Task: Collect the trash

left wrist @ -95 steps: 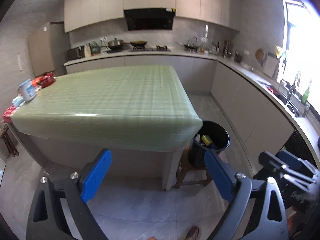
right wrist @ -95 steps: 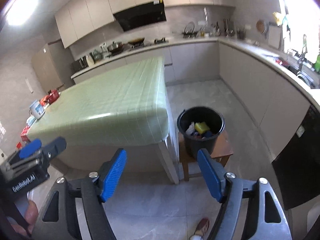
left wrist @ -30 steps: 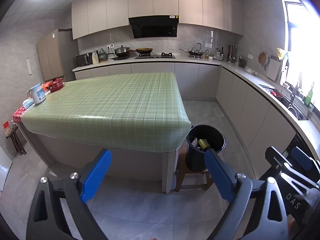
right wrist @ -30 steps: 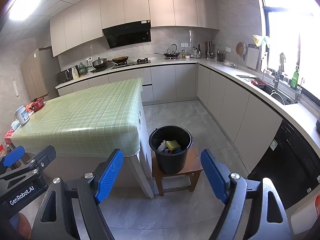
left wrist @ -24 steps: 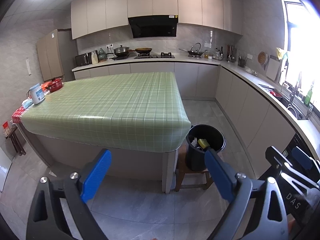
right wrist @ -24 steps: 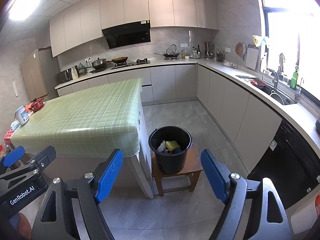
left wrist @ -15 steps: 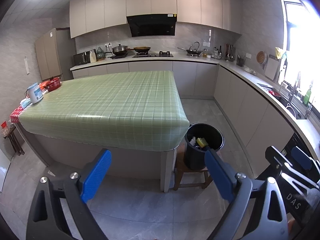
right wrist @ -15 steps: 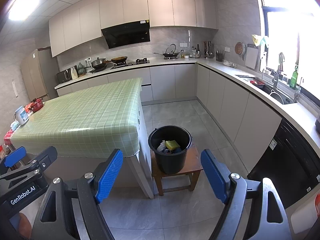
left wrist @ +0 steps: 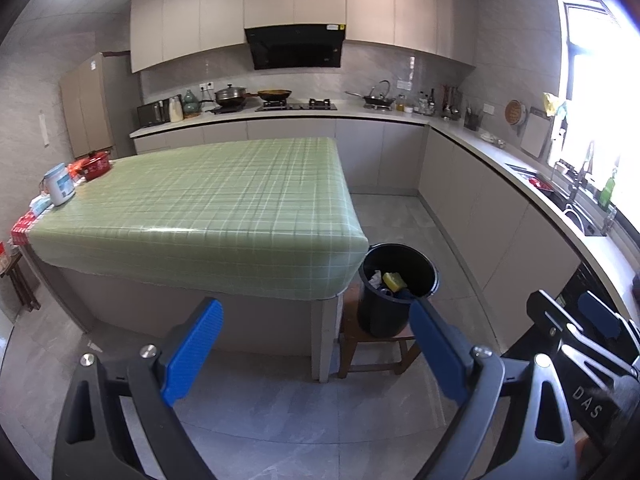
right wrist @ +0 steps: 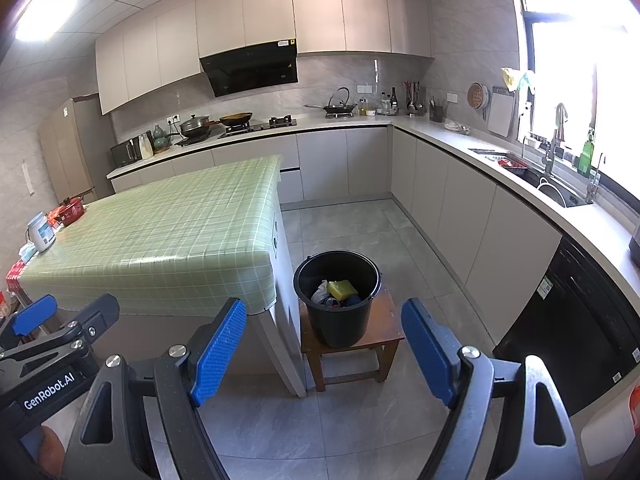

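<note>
**Kitchen island and trash bucket, both grippers idle**

Grey-tiled kitchen with pale cabinets along two walls; at centre stands an island whose tabletop (left wrist: pixel 208 204) carries a green checked cloth. Just beside the island's near right corner, a black bucket (right wrist: pixel 338 320) stands upright on a low wooden stool (right wrist: pixel 390 326). Inside the bucket lie a yellow sponge (right wrist: pixel 342 289), a crumpled white scrap and some darker items that are too small to identify. The left gripper (left wrist: pixel 316 348) and the right gripper (right wrist: pixel 324 354) are both held above the floor, well apart from bucket and island; on each, the blue-padded jaws stand wide apart with nothing between them. At the far left edge of the tabletop sit a white jar (left wrist: pixel 59 184), a red pot (left wrist: pixel 95 165) and some red packets (left wrist: pixel 25 227); the rest of the cloth shows no loose litter. Judged from this, the collecting looks largely or wholly done: trash is in the bucket, no litter is visible on floor or cloth, and the remaining items at the far edge look like household goods rather than waste.
</note>
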Motion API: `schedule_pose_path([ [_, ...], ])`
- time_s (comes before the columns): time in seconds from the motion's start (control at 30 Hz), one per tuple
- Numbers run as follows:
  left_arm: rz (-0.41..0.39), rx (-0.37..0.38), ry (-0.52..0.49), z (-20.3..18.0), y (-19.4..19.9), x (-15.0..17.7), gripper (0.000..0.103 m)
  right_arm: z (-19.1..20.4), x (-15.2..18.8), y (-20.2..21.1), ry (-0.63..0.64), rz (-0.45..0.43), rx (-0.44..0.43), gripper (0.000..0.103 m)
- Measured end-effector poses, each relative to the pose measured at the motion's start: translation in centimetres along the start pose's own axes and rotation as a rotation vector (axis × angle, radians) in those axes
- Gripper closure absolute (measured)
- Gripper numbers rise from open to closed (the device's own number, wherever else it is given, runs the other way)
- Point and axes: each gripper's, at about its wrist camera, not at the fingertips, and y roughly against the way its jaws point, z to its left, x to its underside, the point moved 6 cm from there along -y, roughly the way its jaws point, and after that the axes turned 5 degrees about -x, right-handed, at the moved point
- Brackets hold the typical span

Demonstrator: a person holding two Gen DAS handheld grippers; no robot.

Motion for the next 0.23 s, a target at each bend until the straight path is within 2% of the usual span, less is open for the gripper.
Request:
schedule_pose_path([
  [0.13, 0.005, 0.057, 0.024, -0.26, -0.18, 0.15, 0.008, -0.05, -0.03, 0.0, -0.003, -0.003, 0.003, 0.021],
  [0.23, -0.003, 0.037, 0.006, -0.59, -0.06, 0.04, 0.006, -0.21, 0.02, -0.29, -0.009, 0.002, 0.005, 0.021],
])
